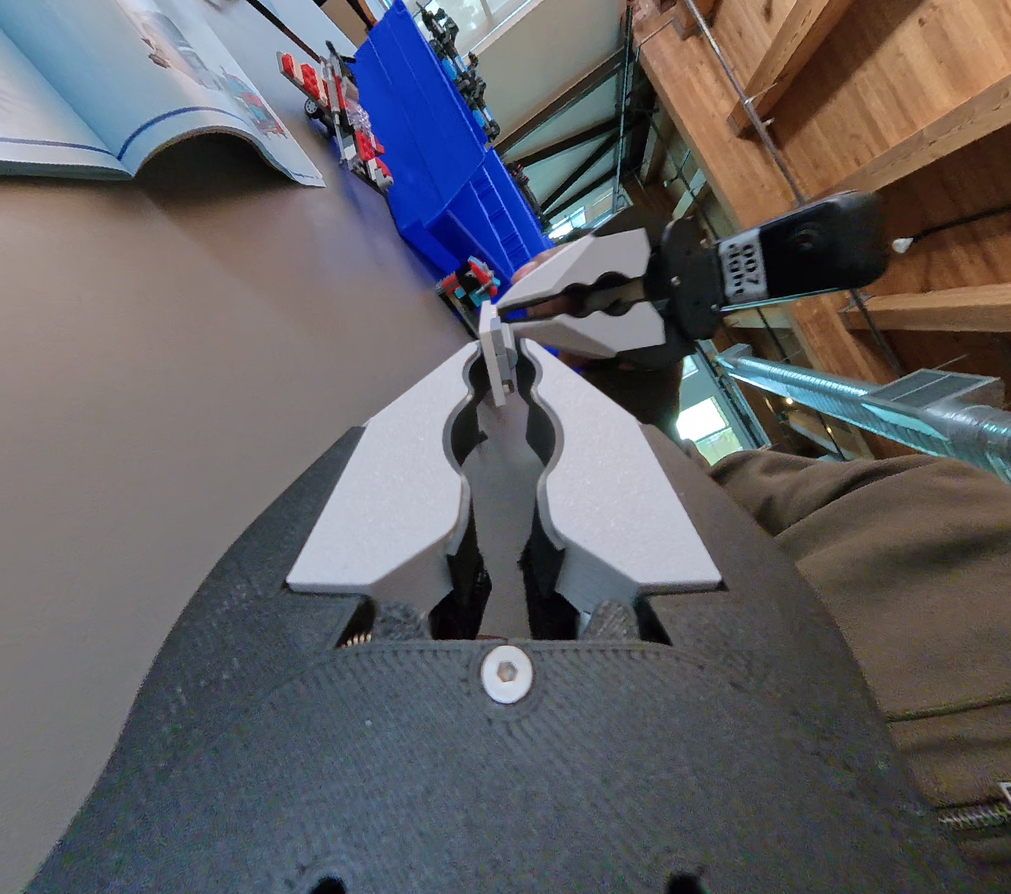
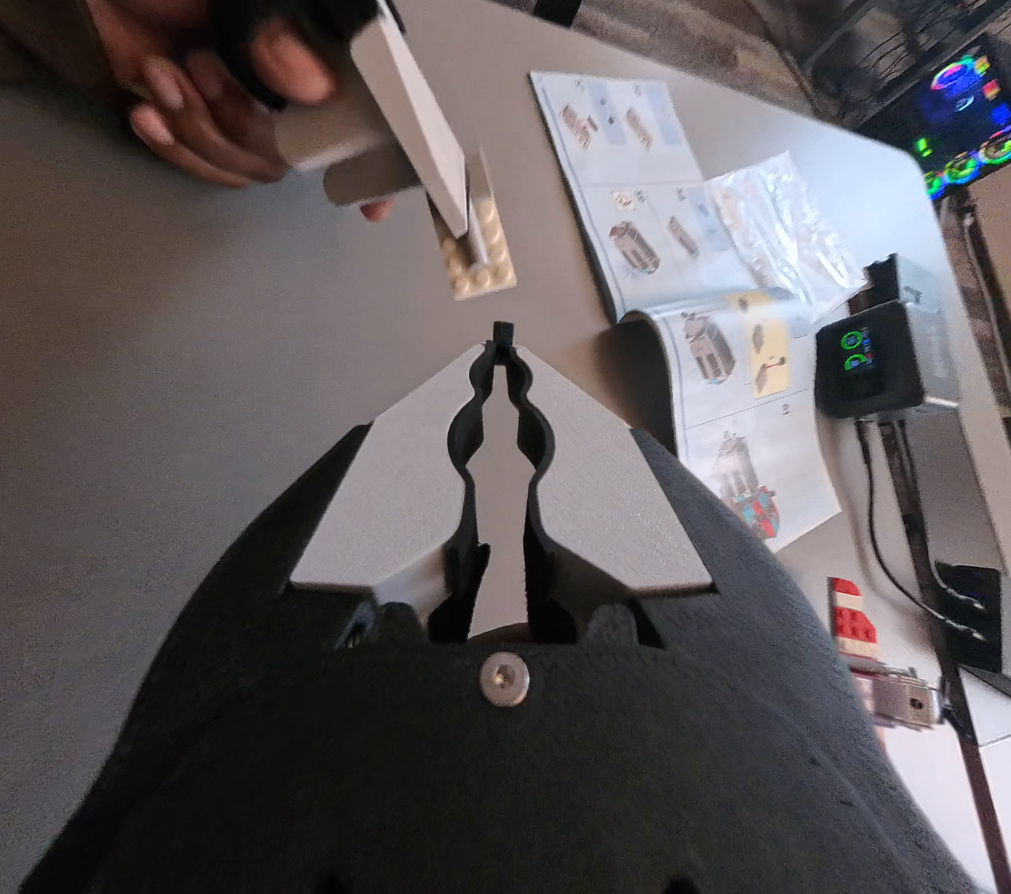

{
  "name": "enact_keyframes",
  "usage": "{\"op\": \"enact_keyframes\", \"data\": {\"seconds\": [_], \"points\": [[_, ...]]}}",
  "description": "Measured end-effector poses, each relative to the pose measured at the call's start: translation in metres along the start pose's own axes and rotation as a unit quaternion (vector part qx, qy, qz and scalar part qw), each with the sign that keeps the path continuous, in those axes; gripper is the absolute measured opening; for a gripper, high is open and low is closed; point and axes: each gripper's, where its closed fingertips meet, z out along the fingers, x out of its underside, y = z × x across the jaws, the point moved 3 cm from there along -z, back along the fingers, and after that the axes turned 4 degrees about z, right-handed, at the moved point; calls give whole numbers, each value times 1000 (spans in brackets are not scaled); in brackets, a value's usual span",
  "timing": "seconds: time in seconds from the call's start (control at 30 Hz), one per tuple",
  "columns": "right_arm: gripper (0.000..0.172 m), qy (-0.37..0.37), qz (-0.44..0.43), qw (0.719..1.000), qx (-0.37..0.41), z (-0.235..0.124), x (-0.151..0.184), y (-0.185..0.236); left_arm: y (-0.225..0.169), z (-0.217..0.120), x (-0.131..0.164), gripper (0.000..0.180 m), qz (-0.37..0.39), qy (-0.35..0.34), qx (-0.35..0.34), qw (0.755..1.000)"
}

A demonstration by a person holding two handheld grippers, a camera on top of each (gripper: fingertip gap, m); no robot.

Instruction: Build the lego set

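Note:
My left gripper (image 1: 500,348) is shut on a pale studded plate (image 1: 491,337) that has a grey piece fixed on it. The plate stands on edge between the fingertips, above the grey table (image 1: 191,320). In the right wrist view the same plate (image 2: 481,265) looks cream-coloured and sticks out of the left gripper (image 2: 462,222), which a hand (image 2: 219,90) holds. My right gripper (image 2: 503,348) is shut on a small black piece (image 2: 503,332) that pokes out past its tips. In the left wrist view the right gripper (image 1: 503,308) has its tips right at the plate's upper end.
An open instruction booklet (image 2: 684,265) lies on the table with a clear plastic bag (image 2: 782,222) on it. A black device with a green display (image 2: 864,358) and red bricks (image 2: 853,616) lie to the right. Blue bins (image 1: 437,129) and a red-and-white brick model (image 1: 350,118) stand at the far edge. Across from one pair of fingers to the other is roughly 4 centimetres.

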Motion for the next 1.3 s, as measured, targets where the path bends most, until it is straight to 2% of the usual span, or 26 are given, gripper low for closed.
{"op": "enact_keyframes", "data": {"seconds": [0.17,0.53,1.07,1.3], "points": [[5,-21,-1,1000,-4,-5,-19,10,-2,5,6,10,18,24,-2,1000],[5,-7,-2,1000,-16,-1,-20,20,-12,12,19,10,47,68,19,996],[7,-15,-7,999,-31,-2,-22,27,-17,13,22,10,46,74,39,995],[13,-25,14,999,-42,-4,-23,25,-20,13,22,10,40,74,53,995]]}}
